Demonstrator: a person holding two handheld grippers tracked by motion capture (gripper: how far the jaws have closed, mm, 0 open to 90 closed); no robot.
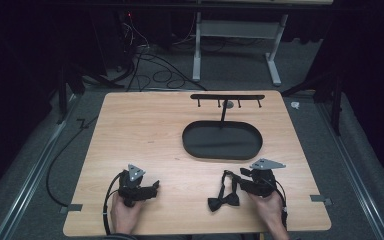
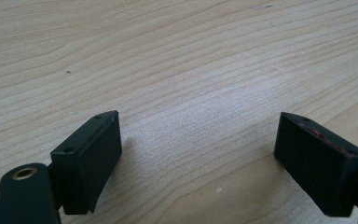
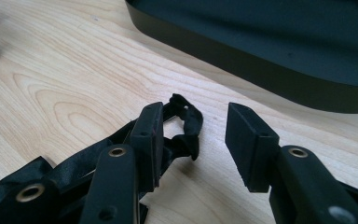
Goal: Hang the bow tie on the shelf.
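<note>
— Nearest the worktop's front edge: a black bow tie lying flat, just beside the right gripper. Soft satin-like cloth, by the look light and limp, likely to sag and slide rather than hold shape.

— Best place to take hold?

— Probably the strap, a narrow band looping up from the knot and puckered where it folds. Thin enough to pinch, though apt to slip between smooth pads. Bow itself thicker, pleated, springier.

— State of the right fingers?

— Spread about halfway, pinching nothing; strap end lying on the wood in the gap, close against the left-hand one in the right gripper view, apart from the other. Blocky, matt black, flat-faced.

— And the other side?

— Left gripper held low near the front edge, well apart from the tie. Fingers spread wide over bare pale wood with a long wavy grain; nothing between them.

— Farther back?

— Oval black tray, shallow, smooth raised rim, looking rigid. Rising from its far side, a slim post carrying a black rack with small pegs hanging under a flat bar, hard and thin, looking suited to draping a strap.
</note>
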